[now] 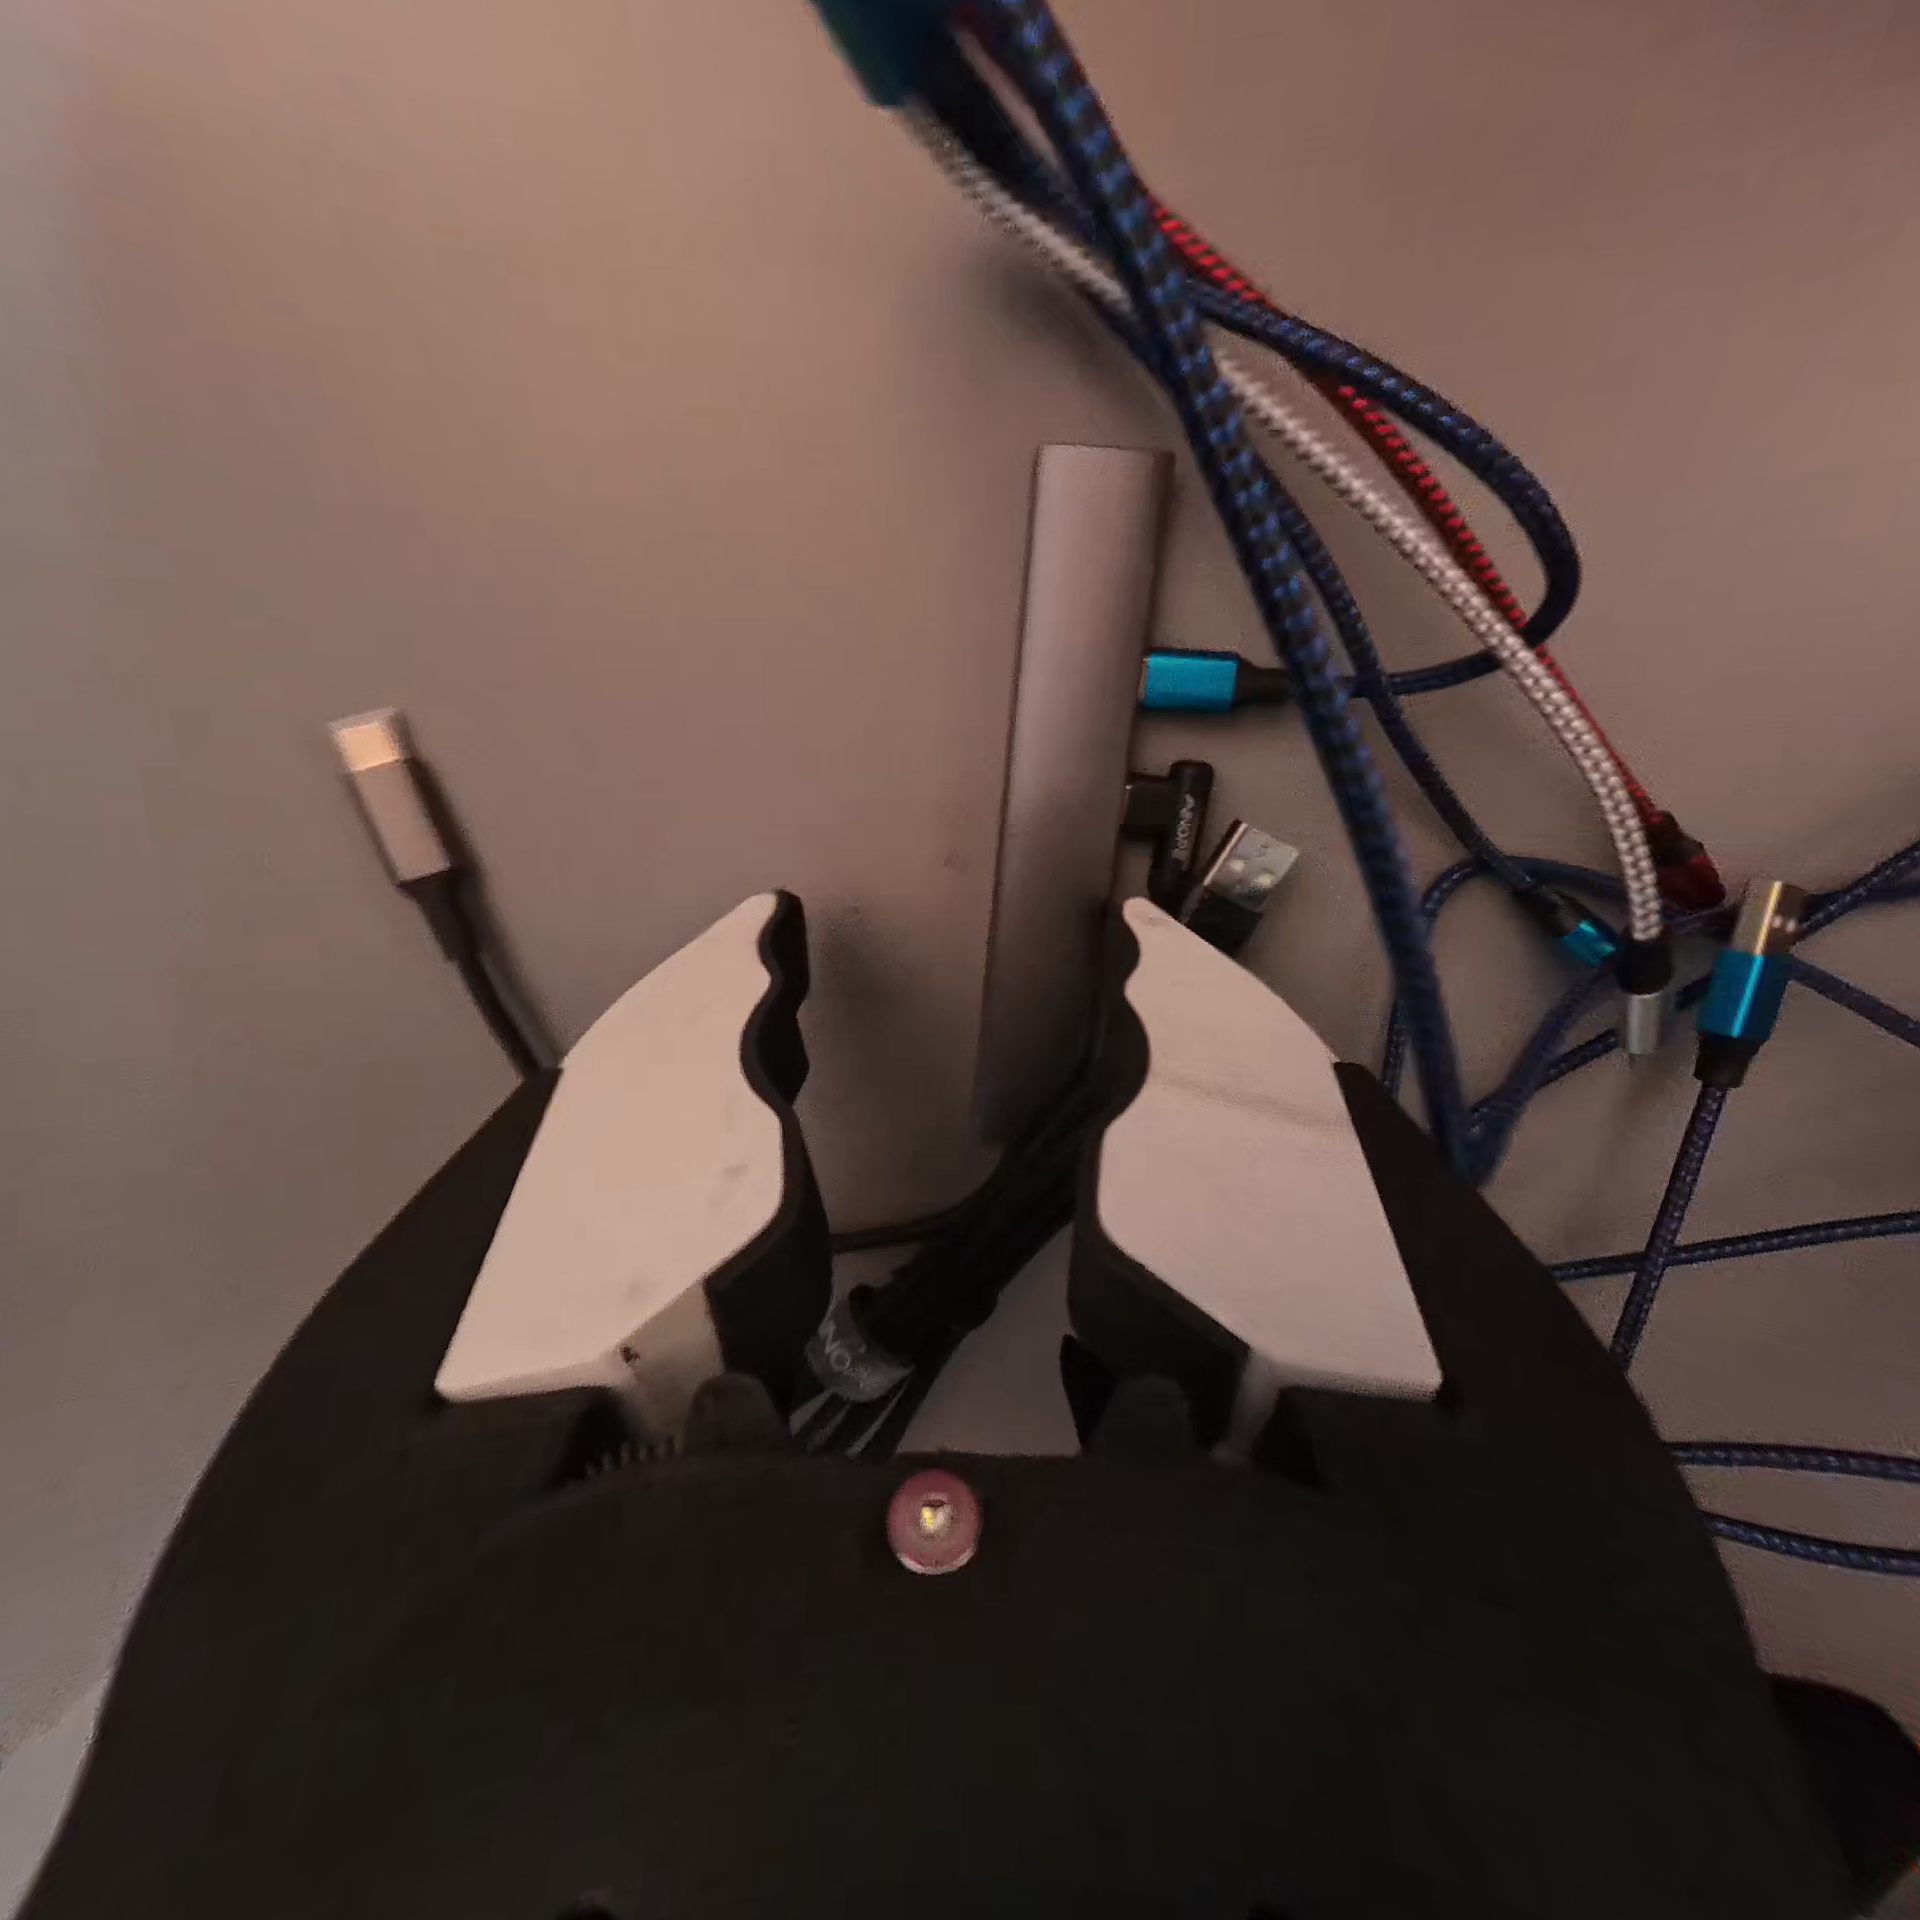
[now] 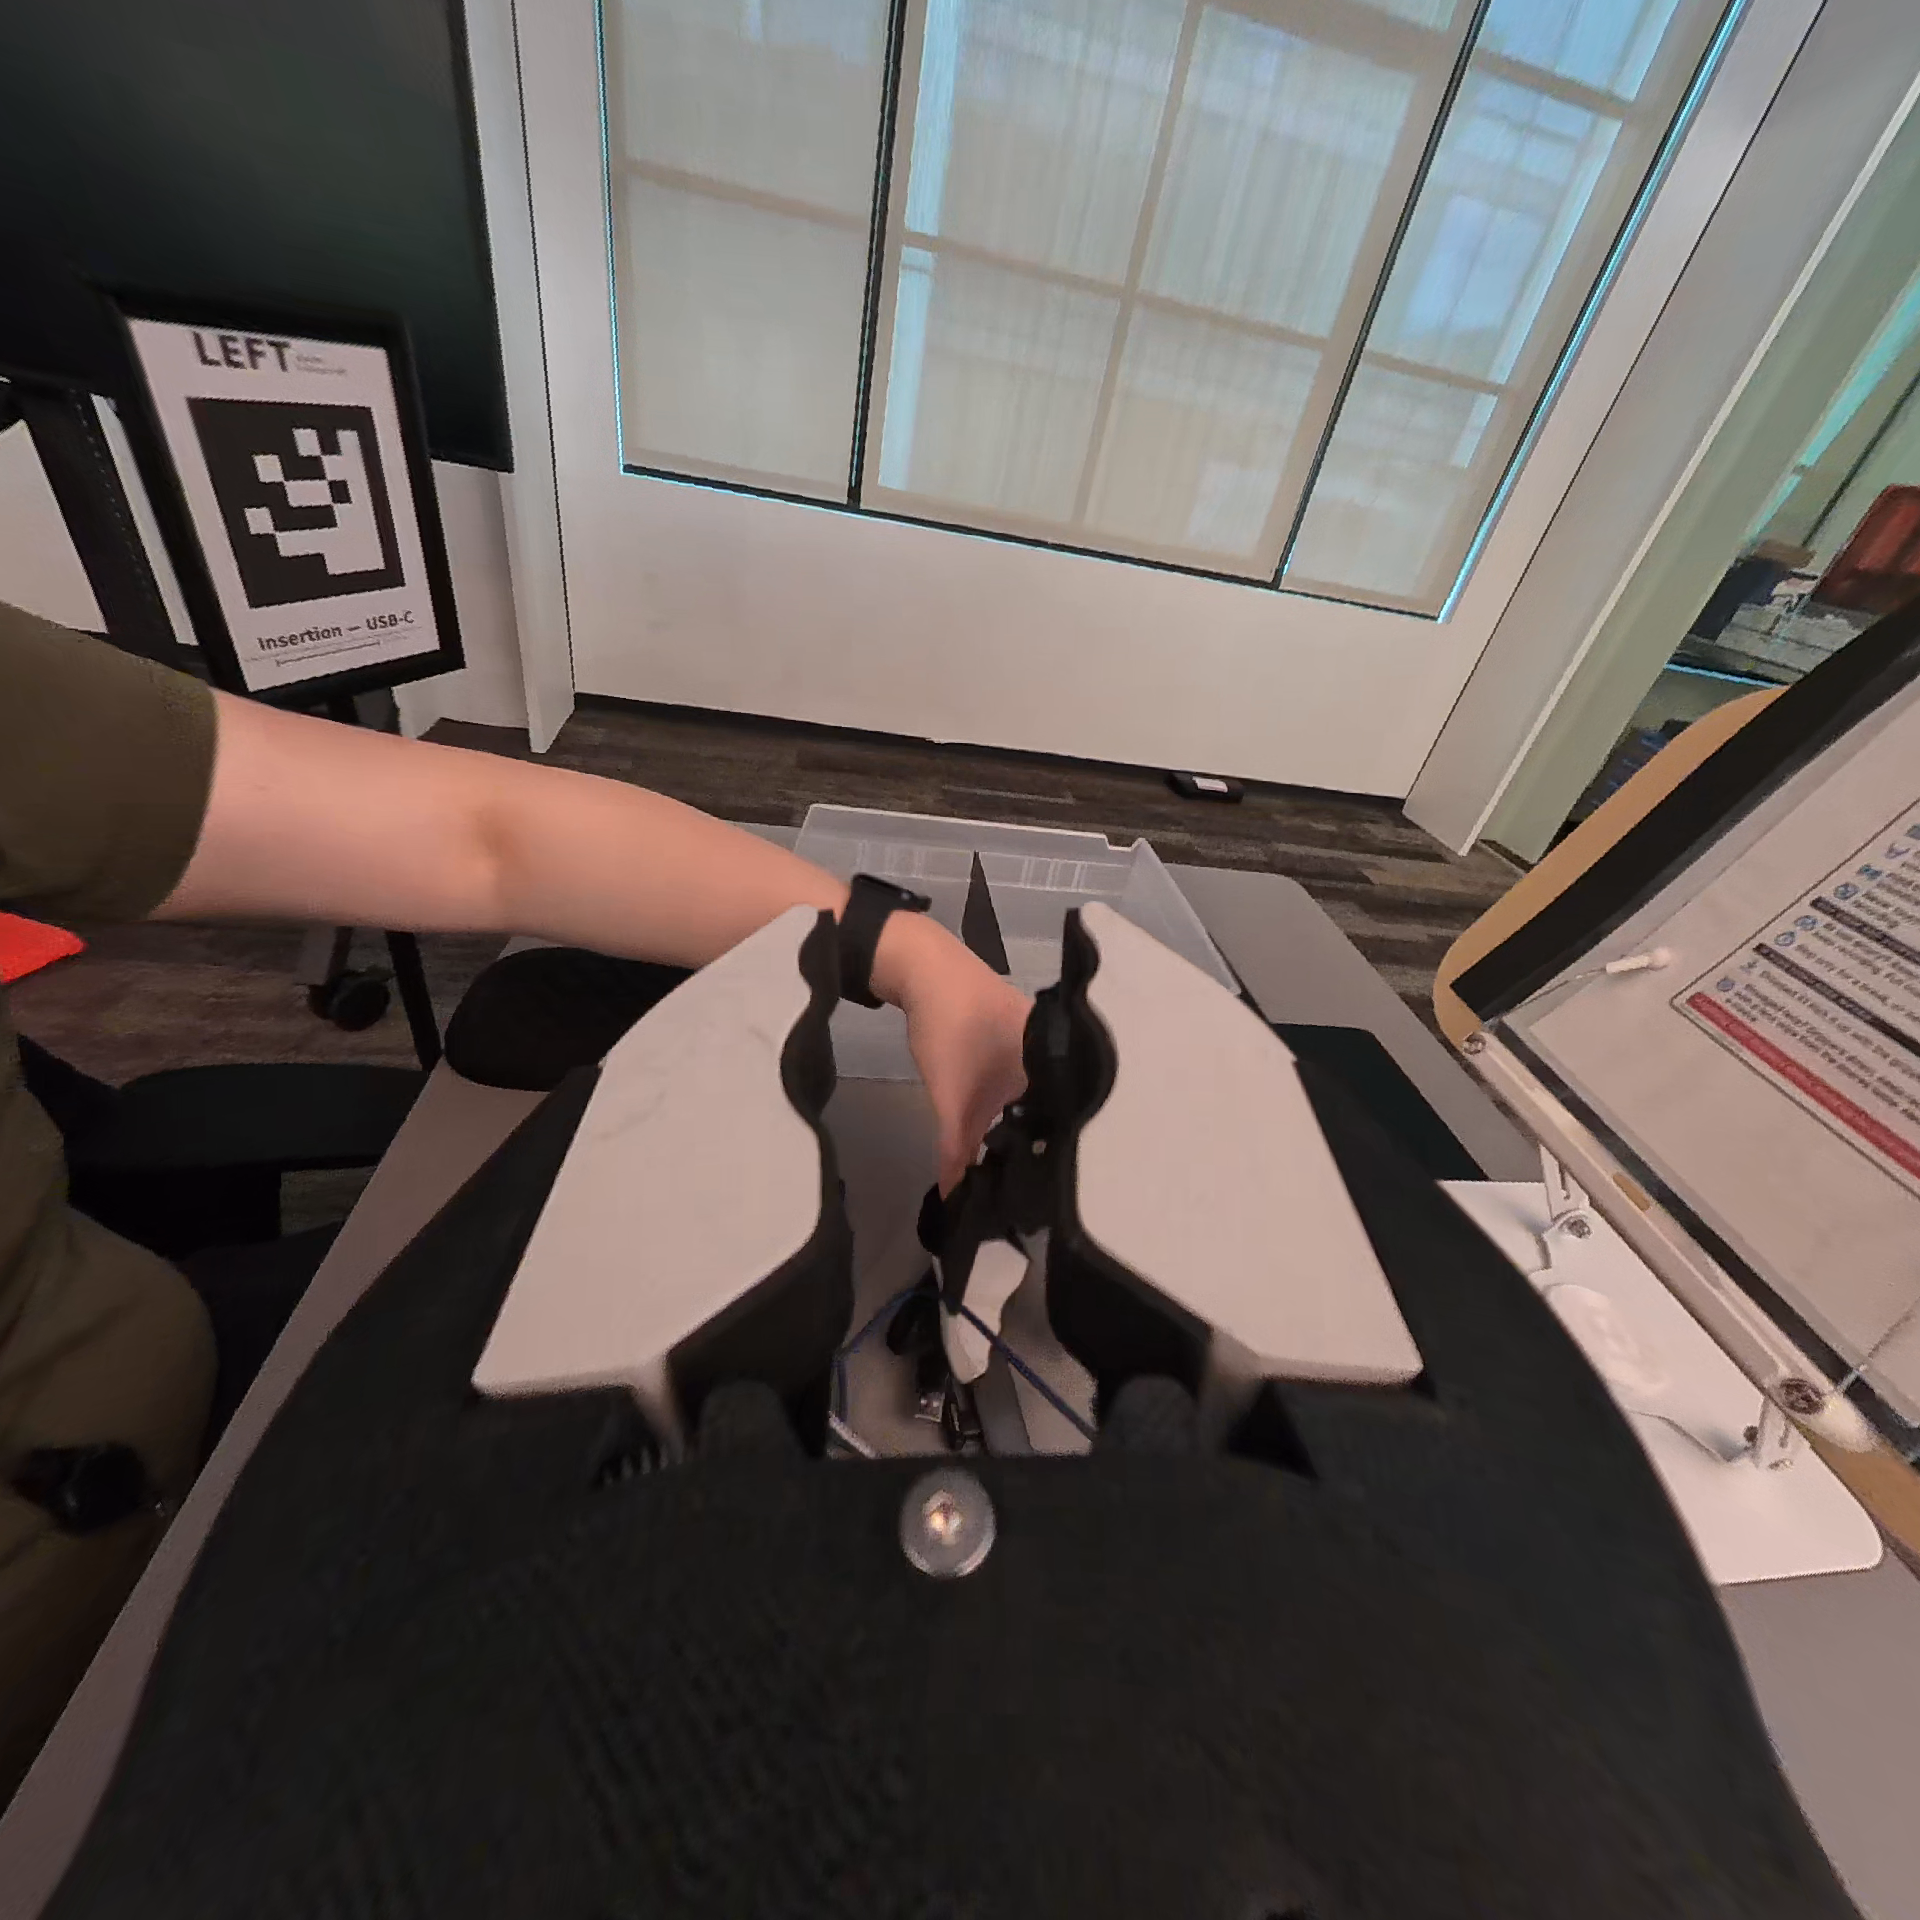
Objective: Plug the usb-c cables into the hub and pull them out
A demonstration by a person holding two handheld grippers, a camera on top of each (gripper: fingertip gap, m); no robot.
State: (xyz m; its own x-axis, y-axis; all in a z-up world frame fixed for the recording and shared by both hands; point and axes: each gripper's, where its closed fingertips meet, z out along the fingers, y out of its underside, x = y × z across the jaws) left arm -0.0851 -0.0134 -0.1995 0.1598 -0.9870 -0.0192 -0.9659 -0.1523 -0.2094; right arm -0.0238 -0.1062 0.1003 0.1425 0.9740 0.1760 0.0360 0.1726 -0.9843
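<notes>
The left gripper (image 1: 956,935) hangs over the near end of the grey hub (image 1: 1070,748), its jaws spread about as wide as the hub and holding nothing. A bundle of black cables (image 1: 977,1236) runs up between its fingers to the hub's near end. The hub lies lengthwise, near to far, on the grey tabletop (image 1: 520,416). On the hub's right side a blue-shelled plug (image 1: 1190,681) sits against a port, and nearer, a black angled plug (image 1: 1169,821) meets the same side; whether either is fully seated cannot be told. A loose USB-A plug (image 1: 1252,868) lies just beside the black one. Left of the hub, well apart, a grey USB-C plug (image 1: 390,790) lies free on its cable.

To the right a tangle of blue braided cables (image 1: 1299,520) mixes with a white-braided (image 1: 1455,592) and a red-braided (image 1: 1382,416) cable, rising off the table toward the far top.

The risk, as I judge it, is that tangle: a pull on one lead could drag the hub sideways or unseat the blue plug. The loops also cross above the ports and could snag a finger. Open room lies left of the hub, around the grey plug.

The right gripper (image 2: 940,977) is raised, empty, its jaws moderately apart. In its view a person's hand (image 2: 966,1049) holds the left gripper below, with a clear plastic bin (image 2: 1164,914) beyond on the table.
</notes>
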